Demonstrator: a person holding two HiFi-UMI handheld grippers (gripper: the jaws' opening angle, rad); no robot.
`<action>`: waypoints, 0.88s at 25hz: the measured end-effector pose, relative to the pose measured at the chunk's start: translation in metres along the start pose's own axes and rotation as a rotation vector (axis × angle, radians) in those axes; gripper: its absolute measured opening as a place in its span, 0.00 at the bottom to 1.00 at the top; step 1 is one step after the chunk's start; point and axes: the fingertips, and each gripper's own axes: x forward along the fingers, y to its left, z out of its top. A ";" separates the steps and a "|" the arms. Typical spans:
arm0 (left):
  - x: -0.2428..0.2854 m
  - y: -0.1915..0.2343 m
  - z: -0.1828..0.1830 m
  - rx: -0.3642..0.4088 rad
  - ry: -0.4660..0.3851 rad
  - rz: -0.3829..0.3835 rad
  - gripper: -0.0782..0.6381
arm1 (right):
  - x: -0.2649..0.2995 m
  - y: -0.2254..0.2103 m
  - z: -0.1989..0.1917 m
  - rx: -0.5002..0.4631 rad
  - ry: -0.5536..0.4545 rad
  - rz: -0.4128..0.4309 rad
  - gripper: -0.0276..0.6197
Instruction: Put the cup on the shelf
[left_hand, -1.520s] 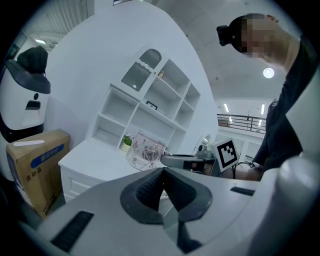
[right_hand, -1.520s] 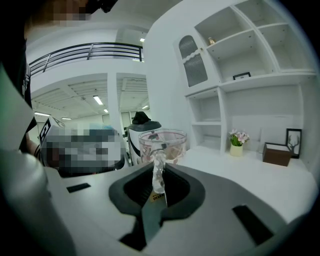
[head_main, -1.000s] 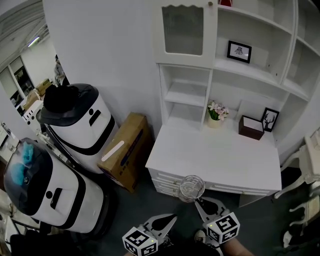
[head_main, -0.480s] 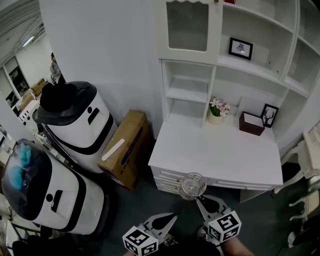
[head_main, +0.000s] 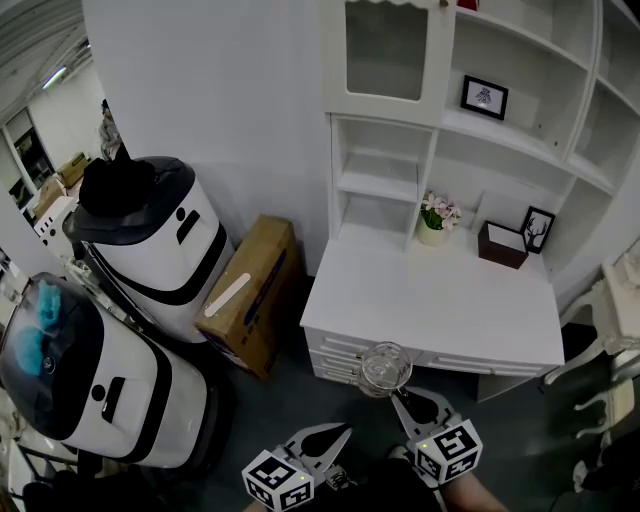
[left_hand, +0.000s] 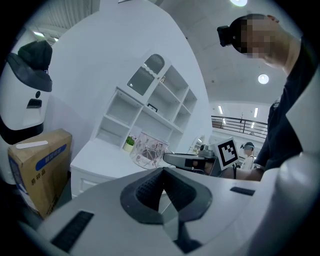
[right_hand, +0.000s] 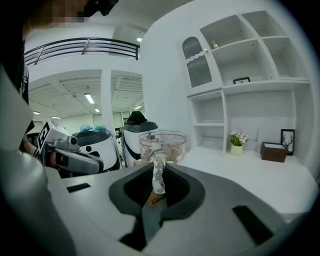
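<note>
**Glass cup in the right tool, short of the desk**

At the left of the head view stand two white machines (head_main: 150, 250) with dark tops, one behind the other. A cardboard box (head_main: 245, 300) leans just beside them, in the gap before the desk (head_main: 440, 310).

At bottom centre, the left tool (left_hand: 162, 171) hangs over the dark floor. Its own view shows its jaws drawn fully together, with nothing between them.

Just right of it, the right tool (right_hand: 161, 172) points up the frame. Its jaws are clamped on the handle (right_hand: 158, 165) of the cup (right_hand: 162, 144).

- The cup is clear glass, round and straight-sided, with an open rim.
- A pinkish pattern shows through its wall.
- The handle is clear glass too, and runs down from the rim into the jaws.
- The cup sits upright at the jaw tips and rests on nothing.

In the head view the cup lies in the lower middle, over the desk's front edge and its drawers. It is well apart from the shelf (head_main: 378, 190), which rises along the back of the desk in white open compartments.

A flower pot (head_main: 433, 225) stands at the back of the desk, and a brown box (head_main: 502, 245) sits to its right. One small framed picture (head_main: 538, 232) stands further right. Another (head_main: 485, 97) is on a higher board, in the upper right.
</note>
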 end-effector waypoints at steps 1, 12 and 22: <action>-0.001 -0.001 0.001 0.000 -0.002 -0.001 0.12 | 0.000 0.001 0.000 -0.002 0.001 0.002 0.09; -0.006 0.009 0.014 0.015 -0.033 0.032 0.12 | 0.014 0.004 0.009 -0.023 0.002 0.033 0.09; 0.000 0.019 0.024 0.013 -0.045 0.065 0.12 | 0.034 -0.005 0.024 -0.043 -0.011 0.071 0.09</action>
